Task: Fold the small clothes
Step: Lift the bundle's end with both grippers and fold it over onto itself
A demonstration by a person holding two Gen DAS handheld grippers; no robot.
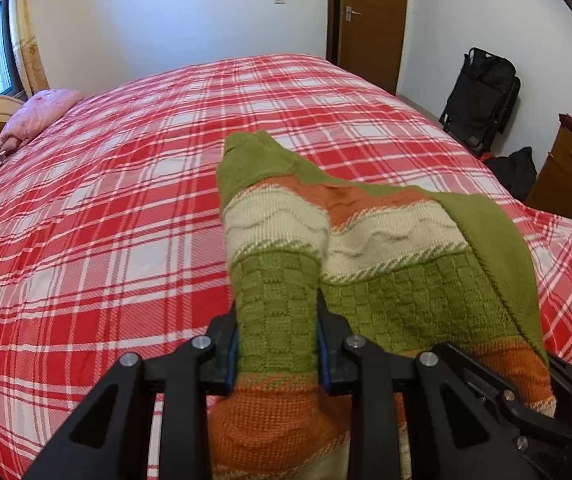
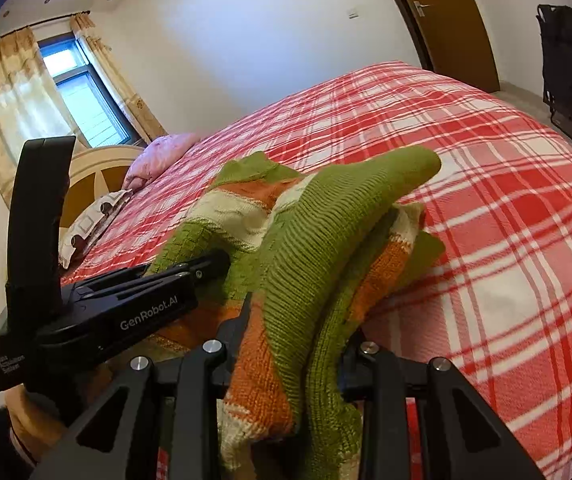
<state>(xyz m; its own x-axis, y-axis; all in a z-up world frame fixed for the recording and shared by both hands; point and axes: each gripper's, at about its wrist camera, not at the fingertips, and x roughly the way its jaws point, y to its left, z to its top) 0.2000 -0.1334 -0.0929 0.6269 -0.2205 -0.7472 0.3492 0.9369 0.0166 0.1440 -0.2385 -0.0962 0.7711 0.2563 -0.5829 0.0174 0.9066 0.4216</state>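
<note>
Garment: a small knitted sweater [image 1: 286,240], banded in green, cream and orange, is hanging off both grippers above the near edge of the bed [image 1: 105,208], its far end trailing toward the plaid cover.
Fold progress: the knit is bunching in loose layers rather than lying flat; one green sleeve [image 2: 366,208] is sticking up and forward. By my reading, no clean fold is showing yet, so laying it out, tucking the sleeves and folding the body are all remaining.
Left gripper [image 1: 277,344]: its jaws are clamping a gathered strip of the green checked band, cloth filling the gap between the pads.
Right gripper [image 2: 286,364]: its jaws are pinching a thick roll of green and orange knit, the fabric spilling over both fingers.
Hand pose: both tools are pointing downward and forward over the bed, side by side and close; the left one is appearing just to the left in the right wrist view.
Surroundings: a pink pillow [image 1: 41,116] is lying by the headboard, well apart from the sweater.
</note>
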